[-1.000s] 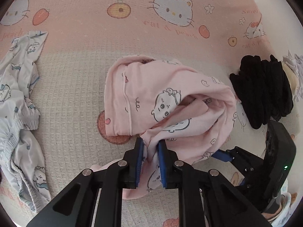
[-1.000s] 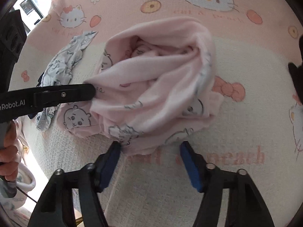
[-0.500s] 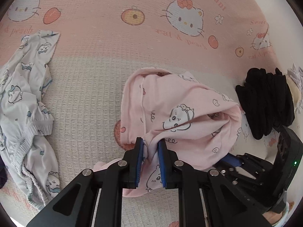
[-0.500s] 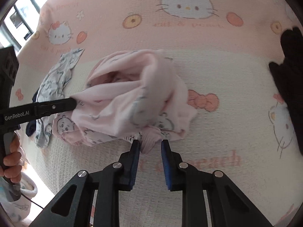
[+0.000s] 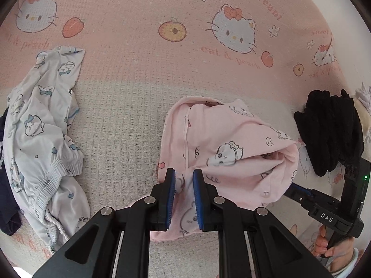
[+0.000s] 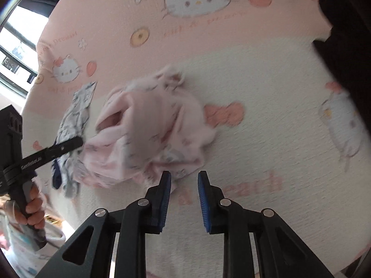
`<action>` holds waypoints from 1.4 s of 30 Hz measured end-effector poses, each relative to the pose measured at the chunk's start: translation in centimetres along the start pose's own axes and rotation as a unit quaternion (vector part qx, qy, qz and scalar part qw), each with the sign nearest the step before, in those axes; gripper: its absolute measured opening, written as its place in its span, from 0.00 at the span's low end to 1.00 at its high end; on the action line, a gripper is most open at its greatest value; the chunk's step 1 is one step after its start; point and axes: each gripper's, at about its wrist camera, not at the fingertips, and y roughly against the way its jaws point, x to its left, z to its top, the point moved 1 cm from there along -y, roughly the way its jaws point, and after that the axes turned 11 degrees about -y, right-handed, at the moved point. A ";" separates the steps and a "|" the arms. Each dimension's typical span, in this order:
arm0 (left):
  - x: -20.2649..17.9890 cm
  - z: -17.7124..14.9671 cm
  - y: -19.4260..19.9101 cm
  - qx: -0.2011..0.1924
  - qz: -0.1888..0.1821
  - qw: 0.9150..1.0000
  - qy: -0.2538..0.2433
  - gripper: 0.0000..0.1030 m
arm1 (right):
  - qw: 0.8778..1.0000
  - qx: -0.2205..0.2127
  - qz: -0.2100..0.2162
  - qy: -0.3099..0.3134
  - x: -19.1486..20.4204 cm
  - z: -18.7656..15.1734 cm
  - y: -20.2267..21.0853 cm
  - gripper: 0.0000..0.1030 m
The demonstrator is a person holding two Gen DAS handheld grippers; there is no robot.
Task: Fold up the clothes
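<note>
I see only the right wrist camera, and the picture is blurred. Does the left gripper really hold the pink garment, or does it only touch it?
Observer: It holds it. In the left wrist view the left gripper is shut on a fold of the pink garment, near its lower edge.
Operator: What is the pale cloth behind the pink one?
Observer: A white printed garment with an elastic waistband. It lies crumpled and apart from the pink one.
Operator: And the dark shape at my upper right?
Observer: A black garment, bunched up, close beside the pink one's other end.
</note>
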 end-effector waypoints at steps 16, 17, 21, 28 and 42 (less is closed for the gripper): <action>1.4 -0.3 0.2 0.004 -0.114 0.991 0.074 0.69 | 0.999 -0.001 0.021 -0.042 0.3 -0.6 -1.8 0.64; 1.0 -0.2 0.2 -0.002 -0.115 0.991 0.067 0.69 | 0.999 -0.006 0.021 -0.040 0.3 -0.5 -1.7 0.67; -2.9 -0.2 0.6 -0.096 -0.058 0.992 -0.058 0.69 | 0.998 -0.035 0.011 -0.041 -0.2 -0.1 -0.7 0.70; -8.8 -0.4 -0.6 -0.105 0.053 0.975 -0.190 0.69 | 0.996 -0.052 0.018 -0.070 -1.2 0.7 0.4 0.70; -11.7 -0.5 -0.9 -0.056 -0.044 0.981 -0.178 0.67 | 0.991 -0.047 0.075 -0.099 -3.0 -0.2 3.5 0.70</action>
